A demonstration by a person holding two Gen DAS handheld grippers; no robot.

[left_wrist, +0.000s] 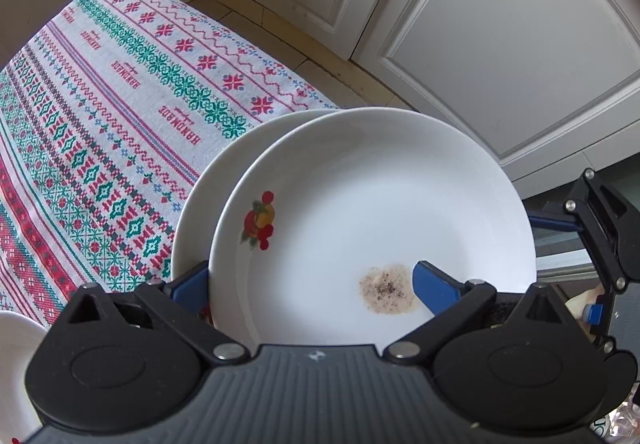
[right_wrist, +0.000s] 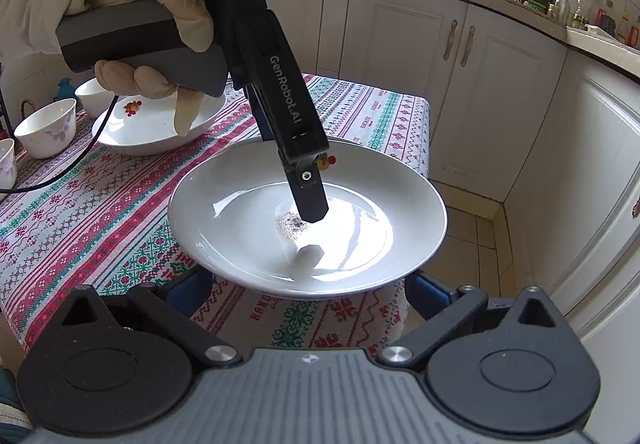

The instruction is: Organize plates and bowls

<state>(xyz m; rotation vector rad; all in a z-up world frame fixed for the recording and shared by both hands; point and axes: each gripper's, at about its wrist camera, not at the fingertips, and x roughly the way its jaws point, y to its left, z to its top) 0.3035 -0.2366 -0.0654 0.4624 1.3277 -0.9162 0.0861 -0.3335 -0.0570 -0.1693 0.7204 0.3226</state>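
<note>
Two white plates lie stacked at the table's corner. The top plate (left_wrist: 360, 204) (right_wrist: 240, 228) has a fruit decal and a brown speckled stain (left_wrist: 386, 290); the lower plate (left_wrist: 200, 204) shows only part of its rim. My left gripper (left_wrist: 312, 284) points steeply down over the top plate's near rim, open wide. One blue finger (left_wrist: 434, 284) is inside the plate by the stain and the other (left_wrist: 192, 284) is outside the rim, neither pressing. In the right wrist view its finger (right_wrist: 308, 200) reaches the plate's middle. My right gripper (right_wrist: 304, 290) stands open at the plate's near edge.
Another decal plate (right_wrist: 132, 132) and white bowls (right_wrist: 48, 128) stand at the table's far left, and a bowl's rim (left_wrist: 16, 364) shows beside my left gripper. The patterned tablecloth (left_wrist: 120, 104) covers the table. White cabinets (right_wrist: 500, 92) and a tiled floor (right_wrist: 472, 236) lie beyond its edge.
</note>
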